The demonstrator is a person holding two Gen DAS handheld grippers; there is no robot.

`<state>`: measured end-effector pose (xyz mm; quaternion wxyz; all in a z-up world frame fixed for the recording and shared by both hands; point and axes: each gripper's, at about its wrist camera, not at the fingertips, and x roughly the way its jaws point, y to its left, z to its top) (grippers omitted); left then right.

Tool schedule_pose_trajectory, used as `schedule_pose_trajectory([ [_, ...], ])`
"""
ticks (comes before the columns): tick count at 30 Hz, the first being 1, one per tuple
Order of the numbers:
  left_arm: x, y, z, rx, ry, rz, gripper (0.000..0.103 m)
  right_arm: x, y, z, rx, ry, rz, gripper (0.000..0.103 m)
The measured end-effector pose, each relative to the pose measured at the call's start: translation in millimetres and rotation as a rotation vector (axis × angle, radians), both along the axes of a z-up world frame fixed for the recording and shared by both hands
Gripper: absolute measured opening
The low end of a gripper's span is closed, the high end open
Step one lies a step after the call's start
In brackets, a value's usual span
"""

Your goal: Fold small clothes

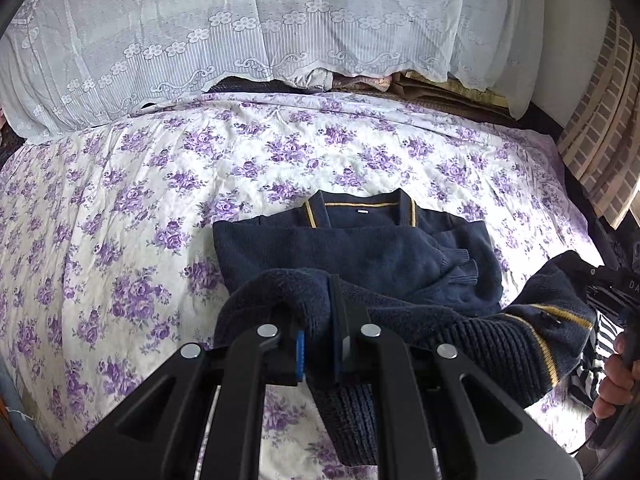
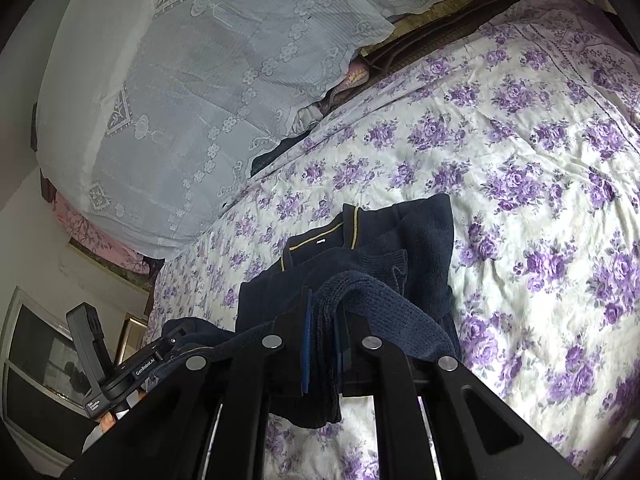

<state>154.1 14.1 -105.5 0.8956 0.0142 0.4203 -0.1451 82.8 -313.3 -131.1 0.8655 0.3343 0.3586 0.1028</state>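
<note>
A small navy knit sweater with thin yellow stripes at collar and hem lies on a floral bedsheet, sleeves folded across its front. My left gripper is shut on the sweater's lower left hem, lifted off the bed. My right gripper is shut on the ribbed lower right hem of the sweater. The right gripper also shows at the right edge of the left wrist view, holding the striped hem. The left gripper shows at the lower left of the right wrist view.
A white lace cover drapes over piled bedding at the far side of the bed. A brick-patterned wall stands at the right. A window or cabinet frame is at the left beyond the bed.
</note>
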Motion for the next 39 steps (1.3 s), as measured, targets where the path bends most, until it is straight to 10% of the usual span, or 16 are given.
schedule_pose_trajectory([
  [27,106.7,-10.4,-82.0,0.046,0.193,0.110,0.014,116.9,-15.8,-60.2,0.027,0.124,-0.045,0.010],
  [33,120.6,-8.2,-98.1,0.010,0.257,0.160,0.017,129.0,-20.9,-87.2,0.058,0.197,-0.097,0.028],
  [35,122.3,-5.3,-88.6,-0.016,0.262,0.165,0.019,123.3,-20.2,-77.6,0.040,0.169,-0.100,0.052],
  [39,117.8,5.9,-69.5,-0.099,0.258,0.176,0.028,110.6,-23.3,-56.1,-0.008,0.110,-0.108,0.056],
])
